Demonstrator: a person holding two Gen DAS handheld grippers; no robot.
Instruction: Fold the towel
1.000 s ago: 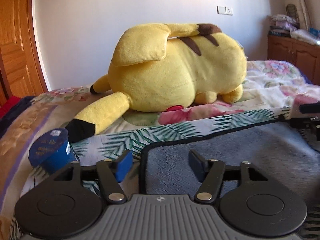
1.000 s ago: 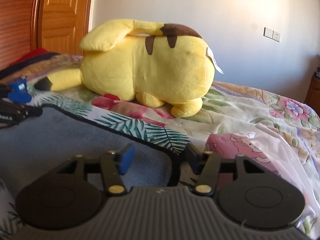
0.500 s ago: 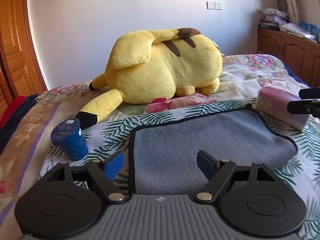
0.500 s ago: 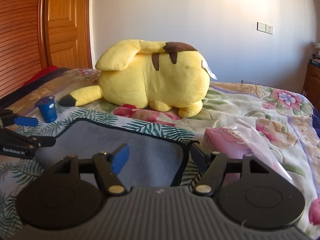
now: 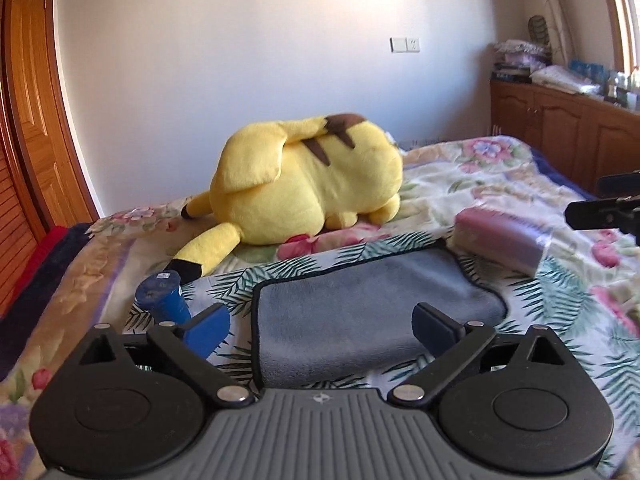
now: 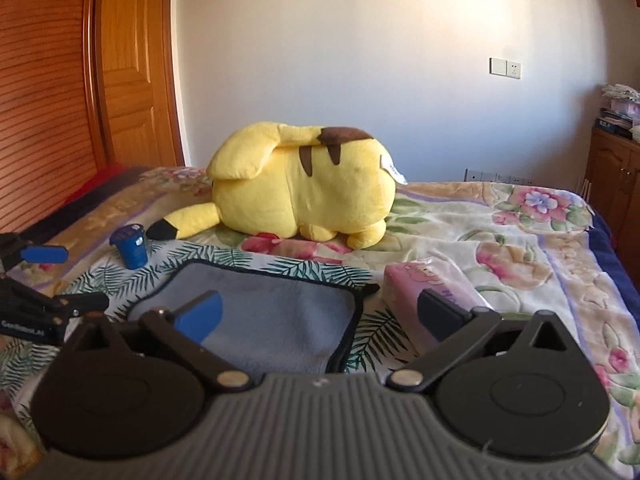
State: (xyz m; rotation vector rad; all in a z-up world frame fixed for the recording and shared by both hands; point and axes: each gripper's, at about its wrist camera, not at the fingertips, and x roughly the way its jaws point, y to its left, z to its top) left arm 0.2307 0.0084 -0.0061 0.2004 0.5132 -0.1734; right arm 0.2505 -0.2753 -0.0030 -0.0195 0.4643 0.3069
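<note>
A grey towel (image 5: 360, 304) with a dark border lies folded on the floral bedspread; it also shows in the right wrist view (image 6: 276, 312). My left gripper (image 5: 320, 326) is open and empty, held above the towel's near left part. My right gripper (image 6: 318, 314) is open and empty, above the towel's near right edge. Each gripper shows at the edge of the other's view, the right one (image 5: 604, 210) and the left one (image 6: 44, 280).
A big yellow plush toy (image 5: 308, 184) lies behind the towel. A blue cup (image 5: 162, 294) stands left of the towel. A pink tissue pack (image 5: 500, 240) lies at its right. A wooden door (image 6: 120, 80) is at the left, cabinets (image 5: 560, 128) at the right.
Both grippers have opened wider, risen and pulled back from the towel. The towel lies released on the bed and more of the room shows.
</note>
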